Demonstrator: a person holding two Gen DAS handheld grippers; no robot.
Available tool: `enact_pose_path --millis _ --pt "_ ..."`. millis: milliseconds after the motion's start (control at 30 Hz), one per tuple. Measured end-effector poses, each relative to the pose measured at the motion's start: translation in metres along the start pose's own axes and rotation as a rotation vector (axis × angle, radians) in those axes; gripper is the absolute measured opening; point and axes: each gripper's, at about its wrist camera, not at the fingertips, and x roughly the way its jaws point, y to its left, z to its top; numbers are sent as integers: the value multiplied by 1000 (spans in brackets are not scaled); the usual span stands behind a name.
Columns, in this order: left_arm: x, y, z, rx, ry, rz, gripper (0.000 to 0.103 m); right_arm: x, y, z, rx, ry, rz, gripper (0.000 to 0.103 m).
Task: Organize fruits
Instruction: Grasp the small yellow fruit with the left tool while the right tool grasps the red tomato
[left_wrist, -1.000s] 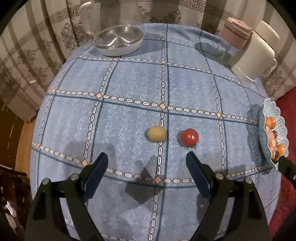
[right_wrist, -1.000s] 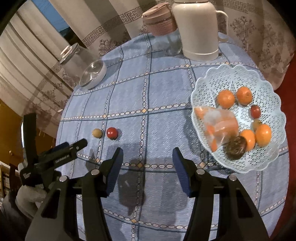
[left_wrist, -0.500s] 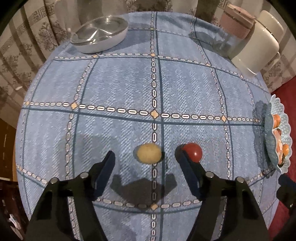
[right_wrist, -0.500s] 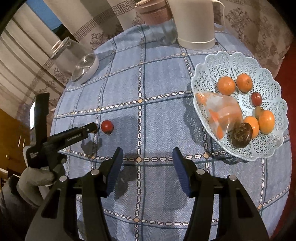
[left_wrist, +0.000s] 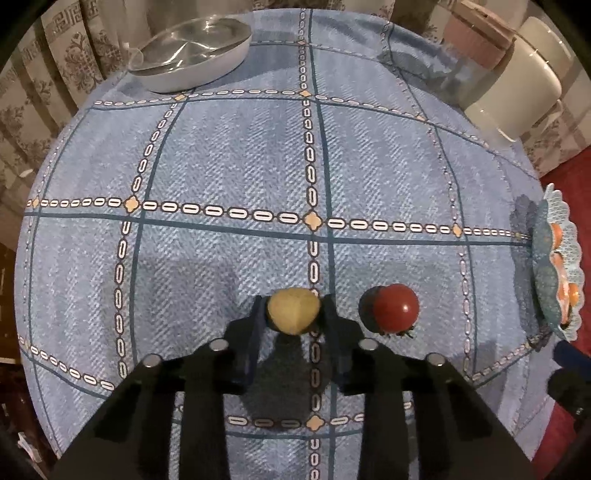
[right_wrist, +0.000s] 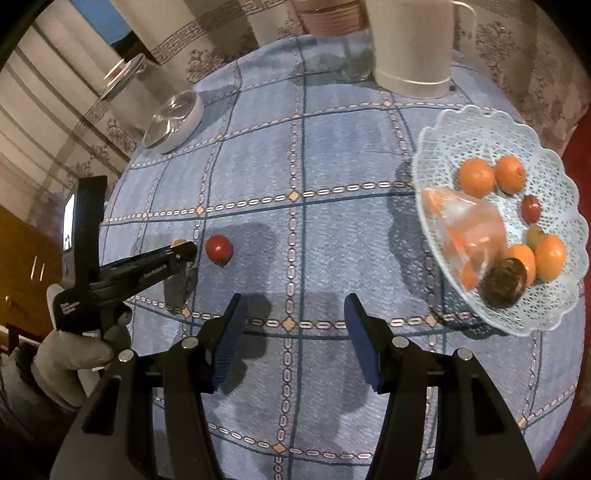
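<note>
A small yellow fruit (left_wrist: 291, 314) lies on the blue checked tablecloth (left_wrist: 229, 155), and my left gripper (left_wrist: 293, 306) is shut on it, one pad pressing each side. A red tomato (left_wrist: 395, 308) sits just right of it, untouched. The right wrist view shows the left gripper (right_wrist: 184, 253) low over the cloth, the yellow fruit (right_wrist: 180, 242) peeking past its tip and the tomato (right_wrist: 219, 248) beside it. My right gripper (right_wrist: 293, 301) hovers open above bare cloth with nothing between its fingers. A white lace basket (right_wrist: 461, 122) at right holds several oranges, a bagged fruit, a small red fruit and a dark round one.
A shallow dish with a glass lid (left_wrist: 192, 55) stands at the far left edge. A white jug (left_wrist: 517, 96) and a pink-lidded jar (left_wrist: 476, 40) stand at the far right. A gloved hand (right_wrist: 70, 354) holds the left gripper. Curtains surround the round table.
My left gripper came down around the yellow fruit and its jaws closed onto it. The right gripper drifted slightly, its opening unchanged.
</note>
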Motion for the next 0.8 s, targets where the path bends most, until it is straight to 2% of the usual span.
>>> enact_pose_path --millis 367,600,800 --pt "-42 25 -9 -17 -68 6 30 32 42 17 -98 35 32 57" --pt "-69 44 -23 -25 -110 60 30 58 69 31 -160 47 36 57" --pt "-83 66 -50 -49 -99 94 30 87 86 38 -199 77 22 57"
